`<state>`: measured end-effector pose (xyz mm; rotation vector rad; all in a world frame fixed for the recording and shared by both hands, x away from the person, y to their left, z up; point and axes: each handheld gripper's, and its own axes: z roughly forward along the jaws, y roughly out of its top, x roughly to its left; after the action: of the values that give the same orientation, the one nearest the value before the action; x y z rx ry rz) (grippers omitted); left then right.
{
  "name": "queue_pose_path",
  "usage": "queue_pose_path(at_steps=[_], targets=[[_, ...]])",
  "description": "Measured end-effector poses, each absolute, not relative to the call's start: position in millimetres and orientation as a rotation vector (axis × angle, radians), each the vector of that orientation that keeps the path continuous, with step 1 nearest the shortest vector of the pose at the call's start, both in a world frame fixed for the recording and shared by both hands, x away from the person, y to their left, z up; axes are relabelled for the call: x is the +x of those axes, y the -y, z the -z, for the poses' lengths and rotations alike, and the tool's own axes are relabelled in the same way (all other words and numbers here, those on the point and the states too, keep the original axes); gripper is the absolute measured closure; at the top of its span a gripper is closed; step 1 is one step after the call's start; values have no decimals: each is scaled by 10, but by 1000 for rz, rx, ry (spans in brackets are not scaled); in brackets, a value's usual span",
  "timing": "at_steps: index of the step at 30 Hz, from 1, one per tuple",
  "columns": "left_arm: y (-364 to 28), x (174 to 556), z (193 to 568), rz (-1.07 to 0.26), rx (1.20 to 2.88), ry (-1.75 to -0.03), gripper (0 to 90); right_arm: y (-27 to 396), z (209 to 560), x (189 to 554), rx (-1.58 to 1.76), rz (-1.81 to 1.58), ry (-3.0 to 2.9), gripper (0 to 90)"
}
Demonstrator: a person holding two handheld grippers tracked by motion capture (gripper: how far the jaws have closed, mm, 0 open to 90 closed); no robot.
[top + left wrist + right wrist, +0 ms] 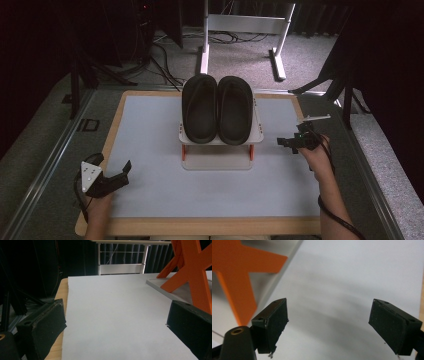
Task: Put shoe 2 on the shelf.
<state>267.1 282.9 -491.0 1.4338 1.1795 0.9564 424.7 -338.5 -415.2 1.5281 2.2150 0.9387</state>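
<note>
While two black slippers [218, 109] sit side by side on a small white rack [220, 150] in the middle of the frame, a pale grey mat [160, 190] covers the wooden table [200, 226]. At lower left, the left gripper [122, 172] rests with jaws wide and empty. At right, the right gripper [285, 142] has jaws wide, holding nothing. Grey carpet [240, 60] and cables fill the dark room behind.

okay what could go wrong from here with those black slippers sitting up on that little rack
1. The pair of black slippers overhangs the rack's top shelf at the far end; a nudge might tip them off.
2. The right gripper, jaws open and empty, sits close to the rack's orange legs and could bump them.
</note>
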Motion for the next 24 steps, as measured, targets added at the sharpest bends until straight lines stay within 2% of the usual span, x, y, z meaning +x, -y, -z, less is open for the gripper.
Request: queue_pose_path(at_steps=[11,24], targets=[[-2830,2670,4910,-957,1434,-1179,16,3512,4444,4083,1540,-917,-2119,138],[-2830,2668,4911,-960,1433,-1178,16,3595,4619,3882,1550,-939,-1918,136]])
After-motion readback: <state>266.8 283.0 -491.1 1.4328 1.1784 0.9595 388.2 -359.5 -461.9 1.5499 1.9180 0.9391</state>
